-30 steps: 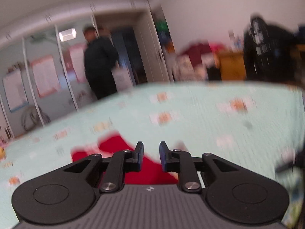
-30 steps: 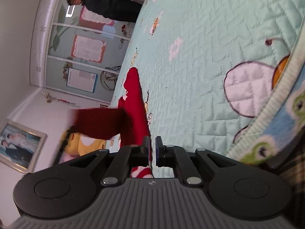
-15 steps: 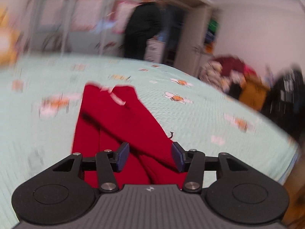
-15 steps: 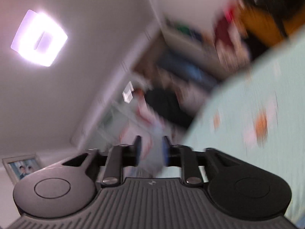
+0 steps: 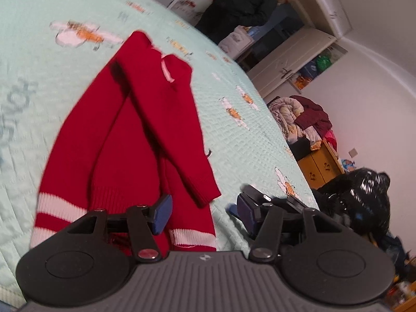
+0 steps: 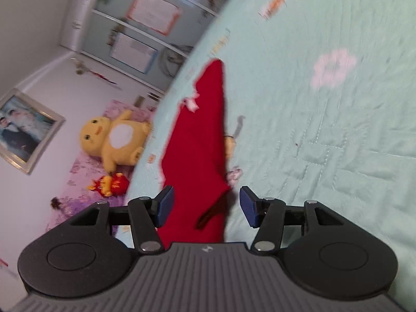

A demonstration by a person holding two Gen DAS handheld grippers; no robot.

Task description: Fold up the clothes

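Left wrist view: a red sweater [image 5: 124, 140] with white-striped hem lies flat on the pale green quilted bedspread [image 5: 46, 83], its sleeves folded in over the body, one cuff ending at about 3 o'clock of the hem. The left gripper [image 5: 202, 209] hangs just above the hem at 6 o'clock of the picture, its jaws having just been opening; they now stand apart with nothing pinched, the cloth lying below the left-hand pad [image 5: 162, 213] and bare quilt below the other. At 3 o'clock of that pad pair, a second tool's blue pads, judged to be the right gripper, rest low over the bedspread. Right wrist view: the right gripper [image 6: 206, 206] has likewise been spreading its jaws, and the same sweater [image 6: 200, 156] runs away from it toward 12 o'clock, loose between the pads and touched by neither. A second ago both tools were nearly closed, the right one carrying red cloth in the air; now the garment is down and released. That suggests the sleeve fold is finished, and the next step is probably a fresh grip at the hem to double the body over. A bystander in dark clothing [image 5: 241, 7] stands beyond the bed at 1 o'clock; a yellow plush toy [image 6: 111, 137] sits by the wall at 9 o'clock.
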